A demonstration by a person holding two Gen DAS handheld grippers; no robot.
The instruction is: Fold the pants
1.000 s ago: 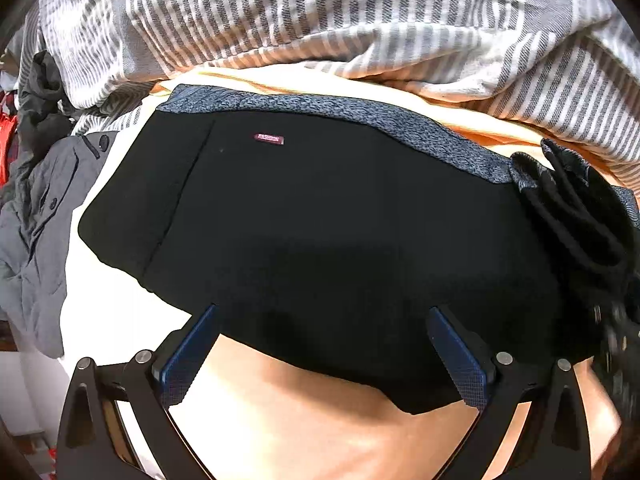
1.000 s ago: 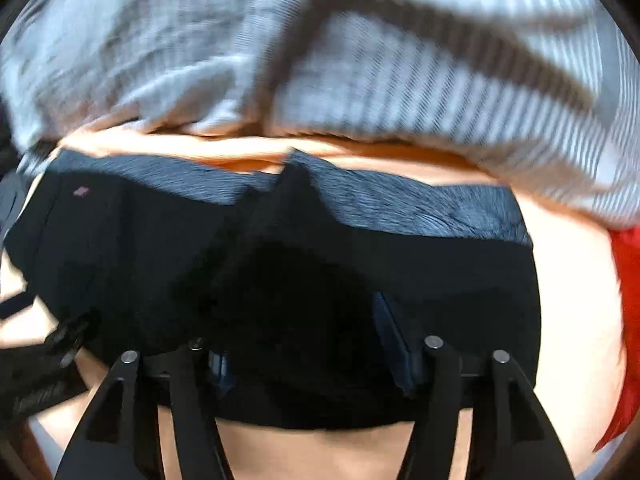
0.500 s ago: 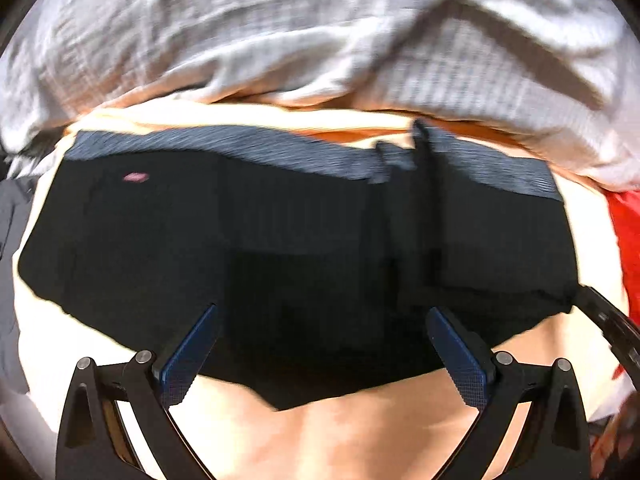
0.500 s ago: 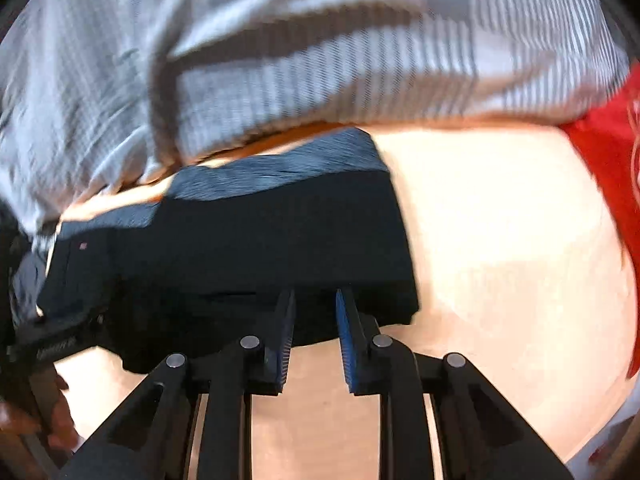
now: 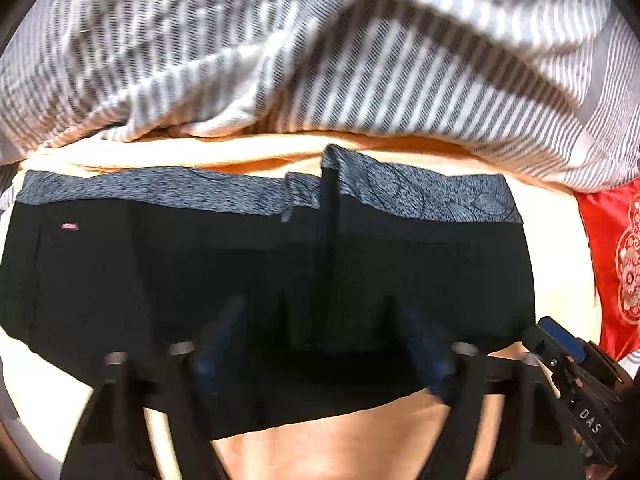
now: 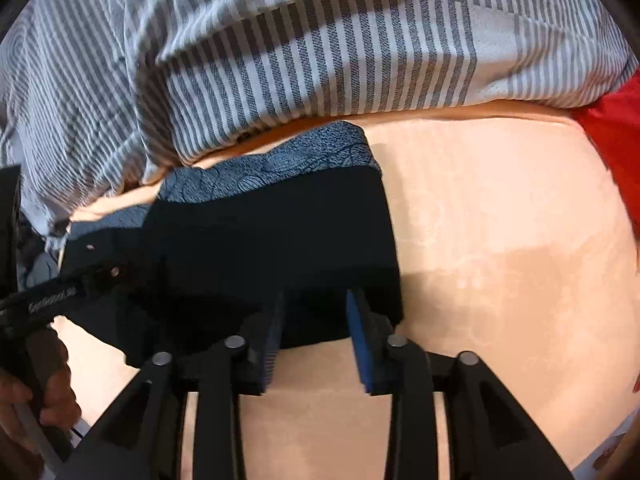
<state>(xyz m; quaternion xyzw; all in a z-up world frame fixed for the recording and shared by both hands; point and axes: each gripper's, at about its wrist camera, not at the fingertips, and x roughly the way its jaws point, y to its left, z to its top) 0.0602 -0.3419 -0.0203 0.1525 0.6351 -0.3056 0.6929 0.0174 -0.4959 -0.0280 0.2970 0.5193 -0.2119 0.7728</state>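
Note:
The black pants (image 5: 240, 280) with a blue-grey patterned waistband (image 5: 420, 196) lie folded across the peach bed sheet (image 5: 340, 448). A vertical fold edge runs down their middle. My left gripper (image 5: 324, 344) is open, its blurred fingers over the pants' near edge. My right gripper (image 6: 316, 336) is open, its blue pads at the near right corner of the pants (image 6: 280, 240). The right gripper also shows at the lower right of the left wrist view (image 5: 568, 356), and the left one at the left of the right wrist view (image 6: 52, 292).
A grey-and-white striped duvet (image 5: 320, 60) is bunched behind the pants. A red embroidered cloth (image 5: 616, 260) lies at the right. Bare peach sheet (image 6: 500, 260) extends right of the pants.
The right gripper's jaws have opened after being nearly shut at the pants' corner. The left gripper's fingers have come closer together and moved forward over the pants' near edge.

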